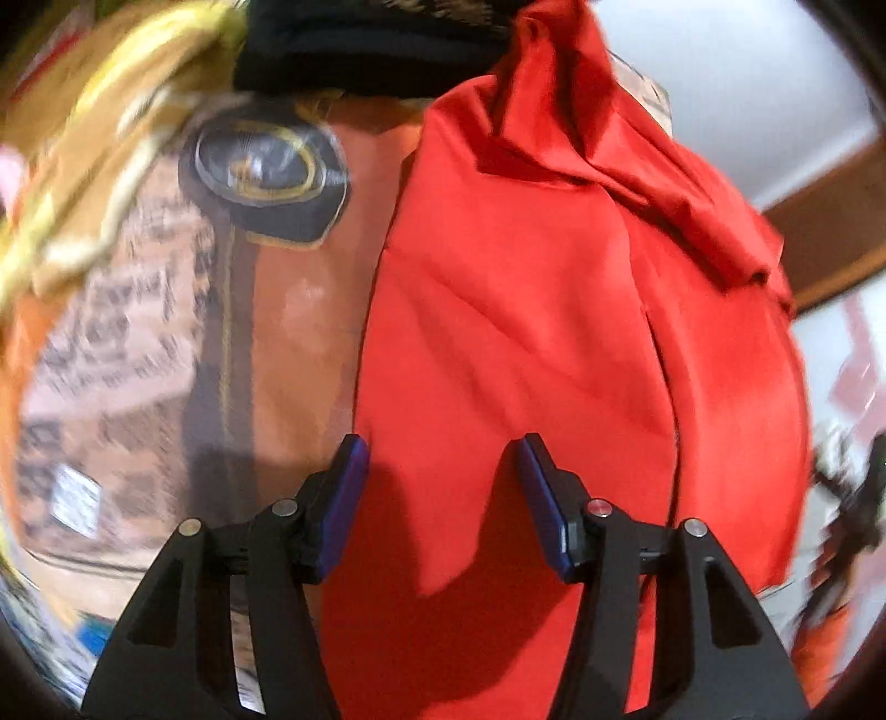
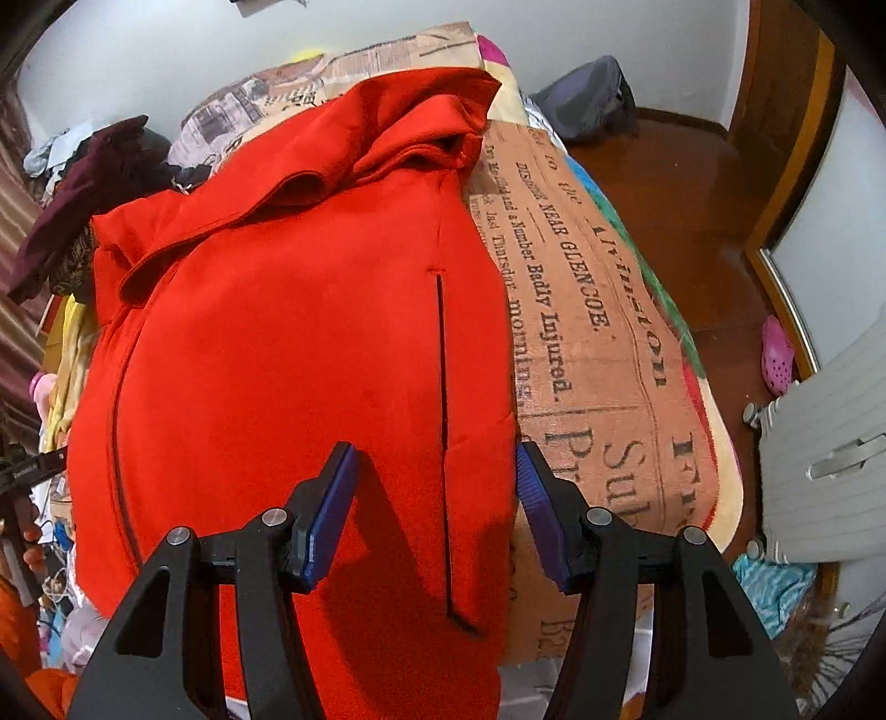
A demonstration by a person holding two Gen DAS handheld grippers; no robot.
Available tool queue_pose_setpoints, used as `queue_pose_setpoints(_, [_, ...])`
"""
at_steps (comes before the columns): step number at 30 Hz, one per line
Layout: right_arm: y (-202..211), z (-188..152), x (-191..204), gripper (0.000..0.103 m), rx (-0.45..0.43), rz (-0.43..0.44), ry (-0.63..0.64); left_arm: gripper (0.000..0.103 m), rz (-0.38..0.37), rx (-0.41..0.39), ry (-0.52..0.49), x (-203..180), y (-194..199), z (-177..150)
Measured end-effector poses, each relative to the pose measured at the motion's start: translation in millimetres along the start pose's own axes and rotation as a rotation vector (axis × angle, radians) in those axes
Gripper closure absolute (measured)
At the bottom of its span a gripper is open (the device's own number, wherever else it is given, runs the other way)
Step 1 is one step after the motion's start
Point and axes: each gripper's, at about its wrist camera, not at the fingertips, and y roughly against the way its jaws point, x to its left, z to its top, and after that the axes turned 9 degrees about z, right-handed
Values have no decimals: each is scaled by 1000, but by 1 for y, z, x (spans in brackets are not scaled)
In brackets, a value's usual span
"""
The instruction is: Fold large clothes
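A large red garment lies spread on a bed, its far end bunched into folds. It also shows in the right wrist view, with a dark slit down its right side. My left gripper is open and empty, hovering over the garment's near left edge. My right gripper is open and empty, over the garment's near right edge, its right finger beyond the hem above the blanket.
The bed has a newspaper-print blanket. A pile of dark clothes sits far left. A black item lies at the bed's far end. Right of the bed are wooden floor, a pink shoe and a white case.
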Motion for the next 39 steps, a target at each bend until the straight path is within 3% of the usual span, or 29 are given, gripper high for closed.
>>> queue_pose_setpoints(2, [-1,-1,3,36,-13,12,-4,48,-40,15,34,5,-2,0])
queue_pose_setpoints(6, [-5,-3,12,41,-47,1,12,48,-84,23,16,3,0,-2])
queue_pose_setpoints(9, [-5,-4,19,74,-80,-32,20,57,-119,11,-21,-5,8,-3])
queue_pose_setpoints(10, [-5,-3,19,88,-80,-24,20,69,-128,6,-36,-10,11,-4])
queue_pose_setpoints(11, [-4,-2,19,88,-78,5,10,85,-141,2,-51,-14,14,-4])
queue_pose_setpoints(13, [-1,1,17,88,-85,44,-4,96,-175,-6,-78,-23,19,-1])
queue_pose_setpoints(22, [35,38,27,90,-184,158,28,97,-203,-161,-163,-67,70,43])
queue_pose_setpoints(26, [44,70,35,91,-224,196,63,97,-256,-241,-183,-83,96,80])
queue_pose_setpoints(30, [40,113,43,91,-256,173,96,97,-280,-309,-154,-88,106,121])
queue_pose_setpoints(35, [20,171,38,91,-275,133,80,97,-151,-392,-60,-83,90,172])
queue_pose_setpoints(39, [-29,205,23,88,-212,88,30,96,3,-359,-30,-76,47,200])
